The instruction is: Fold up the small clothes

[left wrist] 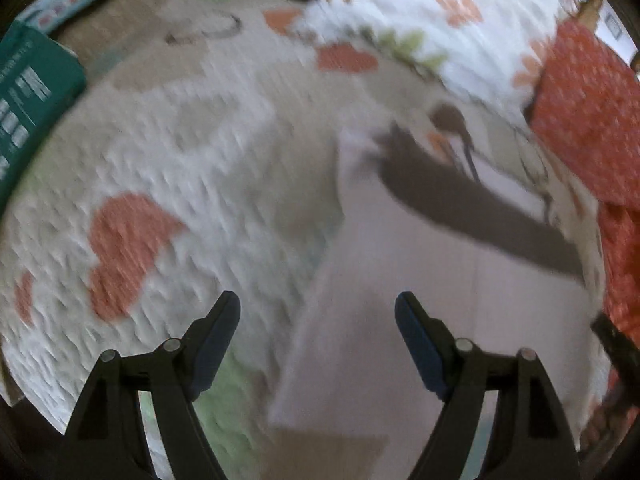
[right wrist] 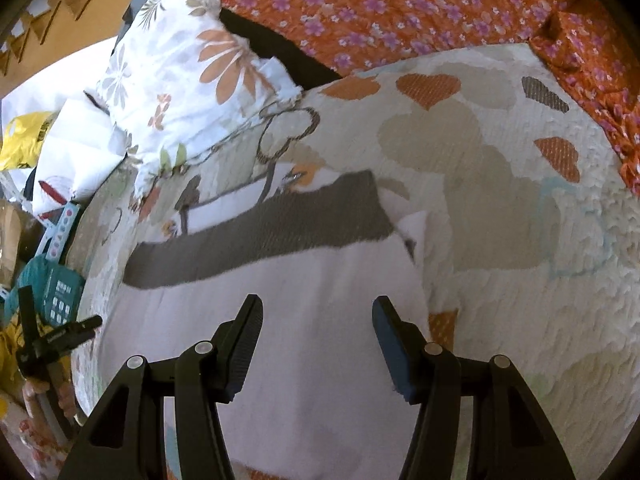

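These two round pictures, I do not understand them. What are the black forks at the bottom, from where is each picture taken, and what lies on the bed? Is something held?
The black forks are hand-held grippers: a person carries one in each hand. A wide-angle camera on each looks forward along its two fingers, hence the round, bent view.

The blurred picture comes from the left gripper, the sharp one from the right gripper. Both are open and hold nothing.

Below them lies a small pale garment with a grey band along its far edge, spread on a white quilt with orange hearts. Behind are a flowered pillow and an orange flowered cloth.
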Demonstrator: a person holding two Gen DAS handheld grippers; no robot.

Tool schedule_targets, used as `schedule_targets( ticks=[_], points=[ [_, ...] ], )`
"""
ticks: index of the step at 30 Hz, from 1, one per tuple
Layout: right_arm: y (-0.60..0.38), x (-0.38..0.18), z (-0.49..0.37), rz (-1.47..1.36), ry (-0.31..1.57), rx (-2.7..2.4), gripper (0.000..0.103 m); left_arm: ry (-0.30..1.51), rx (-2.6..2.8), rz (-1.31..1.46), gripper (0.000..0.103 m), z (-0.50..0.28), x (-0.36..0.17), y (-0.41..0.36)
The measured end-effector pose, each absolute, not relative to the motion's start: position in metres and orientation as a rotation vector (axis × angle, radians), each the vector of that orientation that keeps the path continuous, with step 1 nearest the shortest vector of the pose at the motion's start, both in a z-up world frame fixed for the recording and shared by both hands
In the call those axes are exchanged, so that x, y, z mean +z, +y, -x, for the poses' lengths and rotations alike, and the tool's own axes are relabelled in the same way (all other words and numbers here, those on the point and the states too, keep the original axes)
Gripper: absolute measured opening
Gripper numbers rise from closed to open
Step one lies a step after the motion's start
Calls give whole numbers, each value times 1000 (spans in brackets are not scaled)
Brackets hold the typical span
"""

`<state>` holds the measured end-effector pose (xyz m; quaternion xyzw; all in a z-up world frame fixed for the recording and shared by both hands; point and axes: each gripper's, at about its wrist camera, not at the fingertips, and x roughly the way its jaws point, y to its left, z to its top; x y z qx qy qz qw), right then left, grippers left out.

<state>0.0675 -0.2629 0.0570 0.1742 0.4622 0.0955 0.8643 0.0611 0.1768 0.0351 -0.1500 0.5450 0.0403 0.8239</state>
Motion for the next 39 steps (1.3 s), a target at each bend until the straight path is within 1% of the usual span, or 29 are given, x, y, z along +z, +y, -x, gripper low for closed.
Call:
schedule_targets(
  ticks=[3, 7, 10, 14, 17, 20, 26, 28, 29, 31, 33, 34, 36, 38, 39],
  points=[
    [-256, 52, -66, -333, 996, 208, 62, 1239, 141, 173, 80, -60, 17, 167],
    [-255, 26, -73, -249, 1090, 89, 63, 1239, 186, 260, 80, -55, 19, 188],
    [-261, 24, -70, -303, 1066, 51, 63, 1165, 311, 314, 80, -43, 38, 218],
    [-239, 47, -54, -323, 991, 121, 63, 1070, 373, 454, 80, -29, 63, 261],
    [-190, 64, -40, -245, 962, 247, 63, 1010, 376, 552, 80, -18, 77, 289],
    [-117, 67, -17, -102, 949, 389, 63, 981, 389, 607, 80, -14, 81, 306],
    [37, 36, 25, 241, 970, 635, 63, 932, 403, 739, 80, 2, 83, 344],
    [73, 24, 35, 371, 927, 629, 63, 920, 404, 766, 80, 8, 83, 355],
    [90, 18, 38, 462, 880, 585, 63, 914, 407, 777, 80, 10, 84, 357],
    [111, 13, 37, 552, 803, 522, 62, 902, 416, 798, 80, 14, 84, 365],
    [124, 12, 29, 568, 782, 480, 51, 894, 421, 810, 80, 17, 85, 369],
    [127, 13, 24, 563, 791, 468, 43, 890, 423, 814, 80, 18, 85, 370],
    [136, 10, 10, 539, 816, 435, 34, 891, 426, 822, 80, 18, 84, 371],
    [143, 10, 2, 495, 844, 429, 21, 894, 425, 827, 80, 18, 84, 369],
    [141, 11, -2, 457, 861, 435, 18, 895, 425, 827, 80, 18, 84, 368]
  ],
)
